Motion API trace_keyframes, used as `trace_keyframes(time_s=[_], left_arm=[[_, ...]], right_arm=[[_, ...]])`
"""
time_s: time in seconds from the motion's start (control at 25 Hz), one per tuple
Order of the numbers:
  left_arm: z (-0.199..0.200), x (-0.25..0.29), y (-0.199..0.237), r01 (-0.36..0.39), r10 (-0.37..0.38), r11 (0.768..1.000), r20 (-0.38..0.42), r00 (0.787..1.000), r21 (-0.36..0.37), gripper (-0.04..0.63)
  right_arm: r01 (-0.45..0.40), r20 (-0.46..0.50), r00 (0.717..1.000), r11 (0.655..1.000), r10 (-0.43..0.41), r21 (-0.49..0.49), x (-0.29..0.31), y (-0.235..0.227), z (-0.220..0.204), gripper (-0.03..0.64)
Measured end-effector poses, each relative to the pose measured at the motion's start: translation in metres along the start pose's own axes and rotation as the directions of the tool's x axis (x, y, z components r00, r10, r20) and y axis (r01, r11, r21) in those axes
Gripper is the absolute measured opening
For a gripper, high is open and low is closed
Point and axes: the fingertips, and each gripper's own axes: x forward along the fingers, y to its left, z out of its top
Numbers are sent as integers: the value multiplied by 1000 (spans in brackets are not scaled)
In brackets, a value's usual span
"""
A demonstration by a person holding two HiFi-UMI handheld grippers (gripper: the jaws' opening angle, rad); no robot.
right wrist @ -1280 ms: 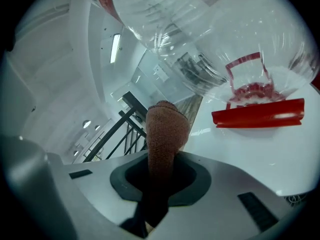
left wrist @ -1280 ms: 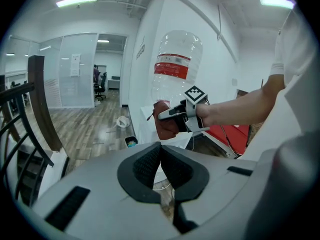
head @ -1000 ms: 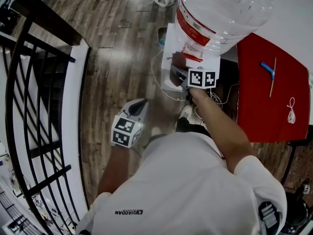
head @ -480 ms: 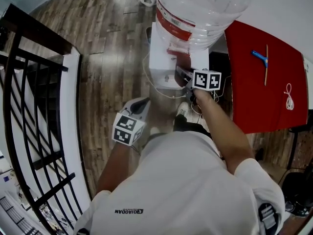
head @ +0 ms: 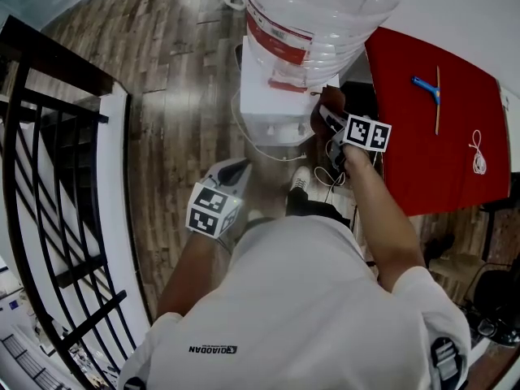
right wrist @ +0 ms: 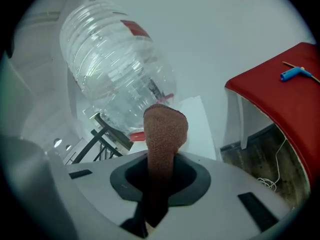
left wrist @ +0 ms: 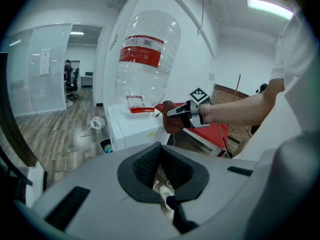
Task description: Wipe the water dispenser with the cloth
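Holding the brown cloth (right wrist: pixel 165 134) by the water dispenser's (head: pixel 264 112) top right edge.
My right gripper (head: pixel 329 120) clenches the cloth; my left gripper (head: pixel 234 171) is closed, empty, well apart. A clear bottle (head: pixel 325 6) stands upended on the dispenser.

Bright, even indoor light all round, coming from ceiling strips (left wrist: pixel 270 5) that blow out white, plus soft glare patches on the wood floor (head: pixel 175 88) and sparkly highlights on the clear bottle (right wrist: pixel 115 69). Both gripper views are heavy fisheye with dark corners, and the cloth (right wrist: pixel 165 129) goes dim and mushy near the lens.
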Motion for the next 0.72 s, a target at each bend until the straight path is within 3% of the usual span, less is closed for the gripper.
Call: trace_keyframes(time_s=[0.36, 0.72], left_arm=[[-2, 2, 0, 22, -22, 999, 5, 1000, -33, -11], [-6, 0, 3, 29, -28, 996, 24, 999, -82, -11]], right_arm=[[109, 29, 994, 994, -109, -18, -35, -51, 18, 57], [179, 64, 982, 983, -176, -44, -59, -64, 25, 57]])
